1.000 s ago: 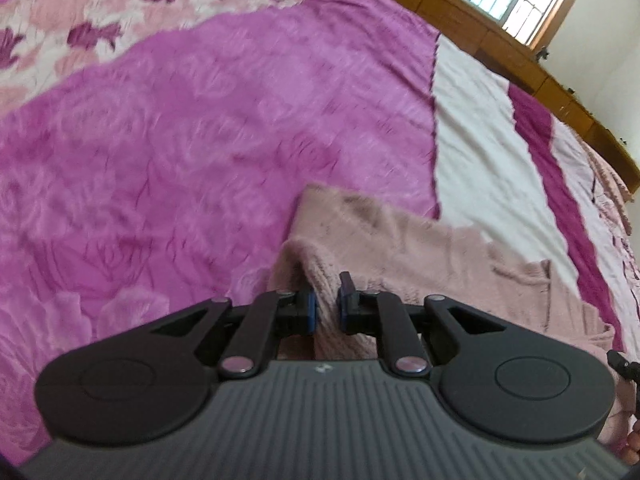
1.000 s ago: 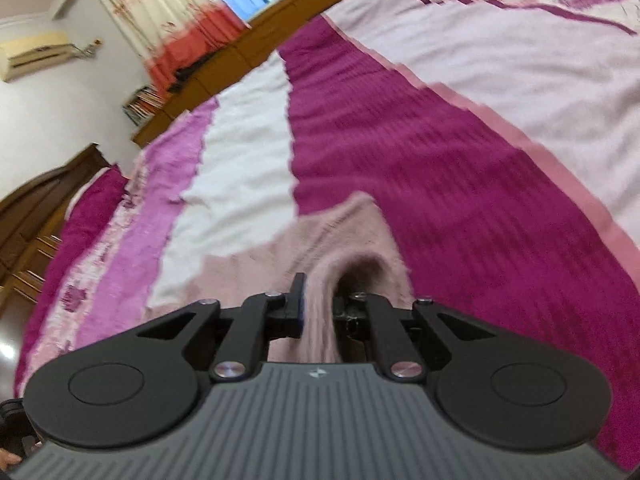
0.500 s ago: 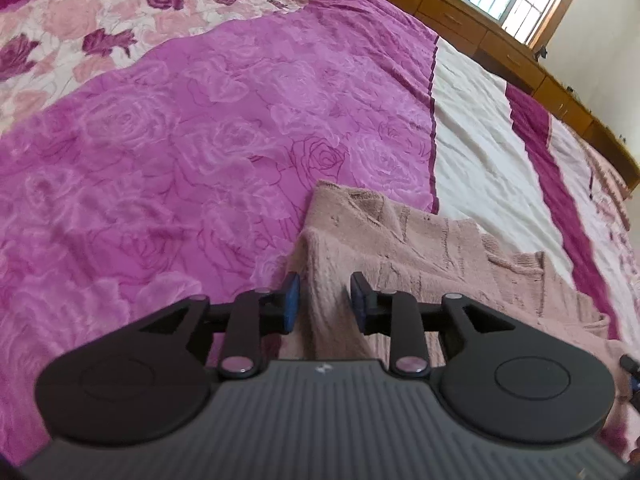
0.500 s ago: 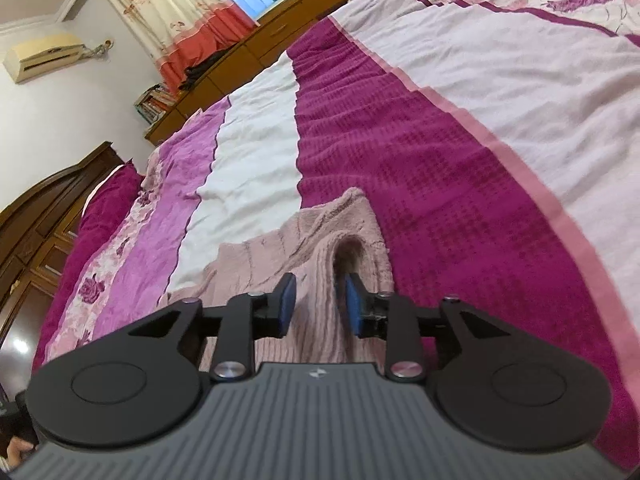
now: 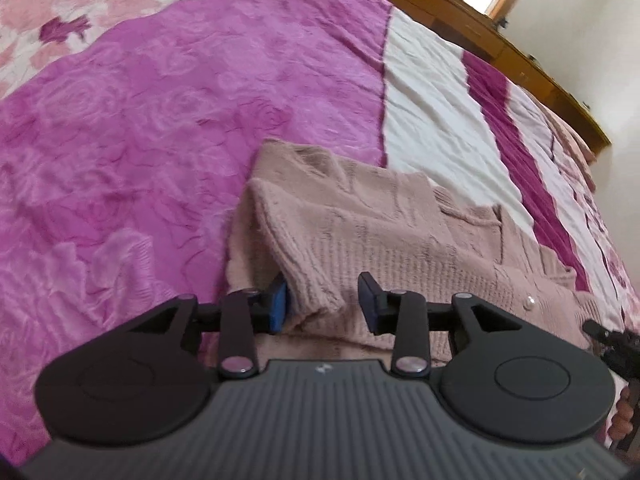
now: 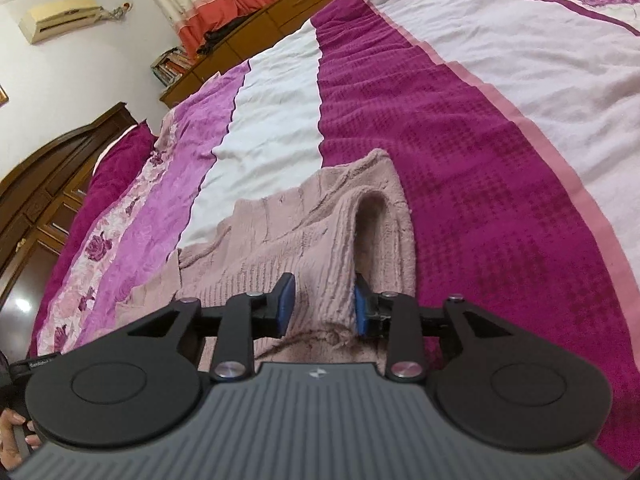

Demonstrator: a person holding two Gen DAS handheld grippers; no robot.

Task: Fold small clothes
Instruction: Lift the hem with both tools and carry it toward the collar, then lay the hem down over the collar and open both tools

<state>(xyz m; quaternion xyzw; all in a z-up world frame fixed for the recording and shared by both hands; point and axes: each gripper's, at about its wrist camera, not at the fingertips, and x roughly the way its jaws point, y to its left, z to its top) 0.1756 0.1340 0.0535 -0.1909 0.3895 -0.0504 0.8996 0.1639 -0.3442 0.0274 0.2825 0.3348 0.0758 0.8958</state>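
With both left tongs (image 5: 323, 303) and right tongs (image 6: 322, 304) just opened off the dusty-pink knitted cardigan (image 5: 372, 220), withdraw straight back without snagging the fold.

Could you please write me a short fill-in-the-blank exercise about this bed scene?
1. The knitted cardigan lying on the bedspread is pale ____.
2. The pads on the right gripper are ____.
3. The left gripper has its jaws ____.
4. The cardigan's small round button looks like a ____.

Missing words: pink; blue; open; pearl
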